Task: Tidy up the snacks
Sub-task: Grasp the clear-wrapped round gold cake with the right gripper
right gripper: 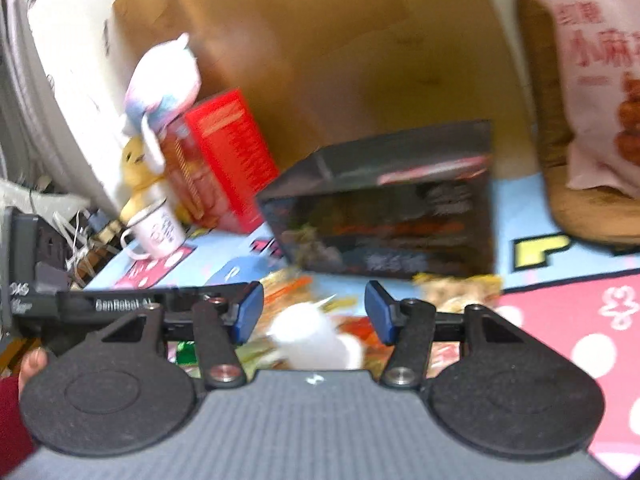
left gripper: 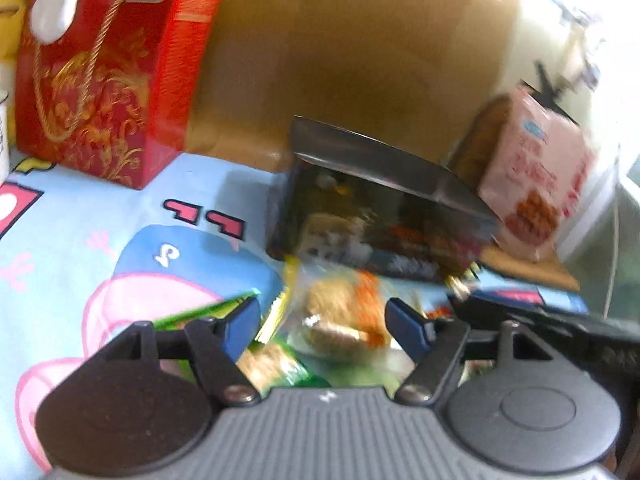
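A dark snack box [left gripper: 380, 216] stands open on the cartoon mat; it also shows in the right wrist view [right gripper: 392, 208]. A pile of small snack packets [left gripper: 340, 320] lies in front of it. My left gripper [left gripper: 324, 324] is open, with its blue fingertips [left gripper: 240, 326] on either side of an orange and clear packet, not closed on it. My right gripper [right gripper: 314, 312] is open above the same pile, over a white packet [right gripper: 312, 336]. The left gripper's body [right gripper: 80, 300] shows at the left of the right wrist view. Both views are blurred.
A red gift bag [left gripper: 108, 76] stands at the back left with a white plush toy [right gripper: 164, 76] on top. A pink snack bag [left gripper: 536, 172] leans at the back right. A white mug [right gripper: 158, 232] stands left. A cardboard box [right gripper: 340, 40] forms the backdrop.
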{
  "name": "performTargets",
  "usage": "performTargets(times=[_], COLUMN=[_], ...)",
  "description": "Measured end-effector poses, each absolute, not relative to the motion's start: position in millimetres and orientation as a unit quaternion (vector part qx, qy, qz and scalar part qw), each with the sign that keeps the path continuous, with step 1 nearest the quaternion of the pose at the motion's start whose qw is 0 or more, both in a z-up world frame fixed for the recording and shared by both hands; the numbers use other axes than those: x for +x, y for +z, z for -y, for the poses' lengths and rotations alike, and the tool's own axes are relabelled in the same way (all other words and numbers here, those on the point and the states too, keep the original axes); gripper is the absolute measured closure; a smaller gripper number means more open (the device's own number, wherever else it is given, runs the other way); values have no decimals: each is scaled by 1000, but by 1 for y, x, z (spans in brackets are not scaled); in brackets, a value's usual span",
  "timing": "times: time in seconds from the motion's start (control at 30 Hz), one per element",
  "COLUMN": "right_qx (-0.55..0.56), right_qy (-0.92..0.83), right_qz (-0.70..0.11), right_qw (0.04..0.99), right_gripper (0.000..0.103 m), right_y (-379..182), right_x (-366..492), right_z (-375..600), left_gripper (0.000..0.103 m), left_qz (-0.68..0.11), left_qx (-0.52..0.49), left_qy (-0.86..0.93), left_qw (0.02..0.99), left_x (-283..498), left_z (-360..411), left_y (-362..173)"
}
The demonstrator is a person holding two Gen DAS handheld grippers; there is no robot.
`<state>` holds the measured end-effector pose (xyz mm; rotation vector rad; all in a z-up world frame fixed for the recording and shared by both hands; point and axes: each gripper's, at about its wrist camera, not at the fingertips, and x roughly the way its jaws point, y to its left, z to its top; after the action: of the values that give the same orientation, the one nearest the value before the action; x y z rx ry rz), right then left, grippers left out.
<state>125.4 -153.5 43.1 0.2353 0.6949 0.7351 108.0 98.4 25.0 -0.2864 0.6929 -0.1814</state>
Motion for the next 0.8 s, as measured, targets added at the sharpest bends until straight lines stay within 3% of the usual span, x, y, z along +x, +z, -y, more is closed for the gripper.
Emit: performTargets(times=[0.1, 0.23, 0.37, 0.47, 0.6, 0.8], right_qx=[93, 31, 14, -2, 58, 59], right_qy=[351, 367, 443, 448, 414, 387], right_qz=[-345, -367, -417, -395, -378, -436], right_qw=[865, 854, 793, 802, 826, 810], right_gripper=[45, 45, 36, 38, 38, 48], right_y=[44, 53, 61, 74, 81, 33], right_x=[126, 110, 90, 90, 130, 177], right_z=[148, 152, 160, 163, 167, 132], left_gripper=[39, 37, 32, 30, 30, 33], left_qz=[-341, -355, -348, -345, -359, -379], left_qx=[-113, -138, -180, -219, -245, -219], left_qy=[-97, -146, -142, -126, -132, -133], left_qw=[928, 913, 909, 904, 891, 889], left_x=[90, 79, 80, 94, 118, 137], left_z=[-83, -89, -115, -137, -141, -122], left_y=[28, 27, 37, 42, 40, 26])
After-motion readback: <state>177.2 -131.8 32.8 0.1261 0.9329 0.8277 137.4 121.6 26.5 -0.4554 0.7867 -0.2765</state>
